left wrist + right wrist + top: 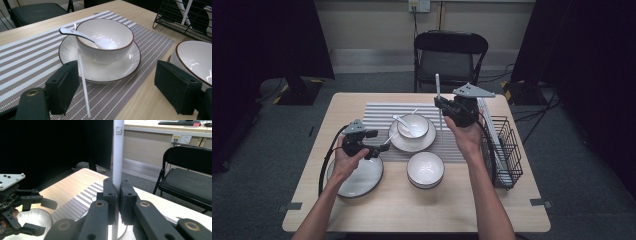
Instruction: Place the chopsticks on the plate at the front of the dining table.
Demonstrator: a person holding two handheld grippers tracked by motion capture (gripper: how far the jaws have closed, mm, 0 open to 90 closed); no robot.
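- White stick [438,100] stands upright, clamped between the fingers of the right gripper [443,107], above the far part of the striped mat [377,116]; its lower end hangs over the mat beside the bowl-and-saucer set.
- Right gripper view: the stick [118,152] runs from the top edge down between the two closed black fingers [109,192]. A small square mark is printed near its top; I cannot read it as letters. The high view is too coarse to show this mark.
- Left gripper [373,145] is over the near-left plate [362,180], fingers wide apart, nothing between them. Right gripper view catches it at lower left [35,215], fingers spread.
- Left gripper view: a second thin white stick [82,75] lies on the mat, leaning against the saucer [125,70]. Bowl [105,40] sits on the saucer, with a spoon [80,36] resting inside, handle over the rim. In the high view this stick is barely discernible.
- Another bowl [425,169] sits on the bare bench [412,210], near side of the mat, between the two forearms.
- Black wire rack [504,150] at the bench's right edge, just beside the right forearm, holds white pieces.
- Black folding chair [451,55] beyond the bench; wall socket [182,138] behind it, no legible text.
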